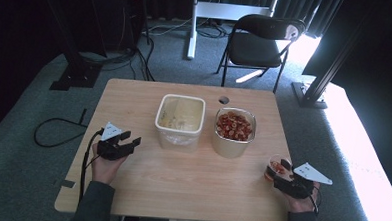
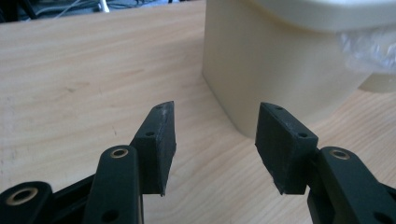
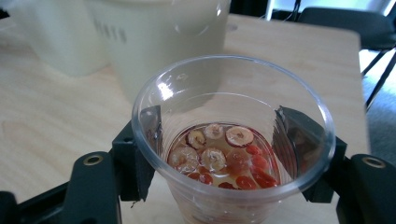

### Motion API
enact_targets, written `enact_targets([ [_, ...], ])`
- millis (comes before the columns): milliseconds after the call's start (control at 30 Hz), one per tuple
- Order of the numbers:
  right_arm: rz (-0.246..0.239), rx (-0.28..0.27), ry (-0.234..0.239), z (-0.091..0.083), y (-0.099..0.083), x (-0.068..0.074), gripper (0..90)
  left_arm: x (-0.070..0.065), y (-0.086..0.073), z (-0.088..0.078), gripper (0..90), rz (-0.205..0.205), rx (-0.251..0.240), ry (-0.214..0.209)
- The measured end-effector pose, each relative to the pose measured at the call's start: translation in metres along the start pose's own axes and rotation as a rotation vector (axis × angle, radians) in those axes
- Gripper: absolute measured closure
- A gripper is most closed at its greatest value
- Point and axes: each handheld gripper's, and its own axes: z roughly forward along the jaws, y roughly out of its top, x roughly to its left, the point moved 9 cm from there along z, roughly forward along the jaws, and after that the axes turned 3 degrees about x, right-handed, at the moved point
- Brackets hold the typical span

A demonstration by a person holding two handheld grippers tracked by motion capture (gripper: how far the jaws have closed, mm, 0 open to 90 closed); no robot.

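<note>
Dim room in high view, strong daylight from 3 o'clock, floor [image 1: 367, 163] blown out white. Table [image 1: 145, 188] evenly lit, soft shadows. Gripper views sharp up close, bkgd soft; glare on clear cup [image 3: 233, 140] rim.

Clear cup [image 3: 233, 140], red-and-cream slices [image 3: 219, 156]

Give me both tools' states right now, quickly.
Left tool: open, nothing between its jaws.
Right tool: closed on a clear plastic cup holding red dried fruit slices.
</note>
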Motion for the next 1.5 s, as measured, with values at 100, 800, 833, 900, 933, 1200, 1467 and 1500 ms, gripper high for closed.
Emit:
enact_targets([
  [100,-0.014,-0.013,-0.015,-0.003,0.013,-0.007,33.4,0.0,-0.008,0.003,48.5,-0.004,0.007,-0.001],
  [800,-0.038,-0.093,-0.049,0.008,0.085,-0.043,33.7,-0.007,-0.042,0.041,49.1,0.022,0.115,-0.025],
  [833,-0.042,-0.094,-0.048,0.008,0.087,-0.043,33.7,-0.006,-0.043,0.042,49.1,0.022,0.118,-0.024],
  [900,-0.049,-0.095,-0.046,0.009,0.093,-0.042,33.7,-0.005,-0.044,0.043,49.1,0.021,0.124,-0.02],
  [933,-0.052,-0.094,-0.044,0.01,0.095,-0.042,33.8,-0.005,-0.045,0.043,49.1,0.022,0.126,-0.019],
  [1200,-0.041,-0.104,-0.018,0.014,0.11,-0.038,33.7,-0.005,-0.05,0.047,49.1,0.017,0.143,-0.036],
  [1467,-0.048,-0.108,-0.008,0.019,0.122,-0.031,33.7,-0.006,-0.052,0.05,49.1,0.021,0.157,-0.038],
  [1500,-0.05,-0.108,-0.007,0.02,0.124,-0.031,33.7,-0.006,-0.053,0.05,49.1,0.022,0.162,-0.038],
])
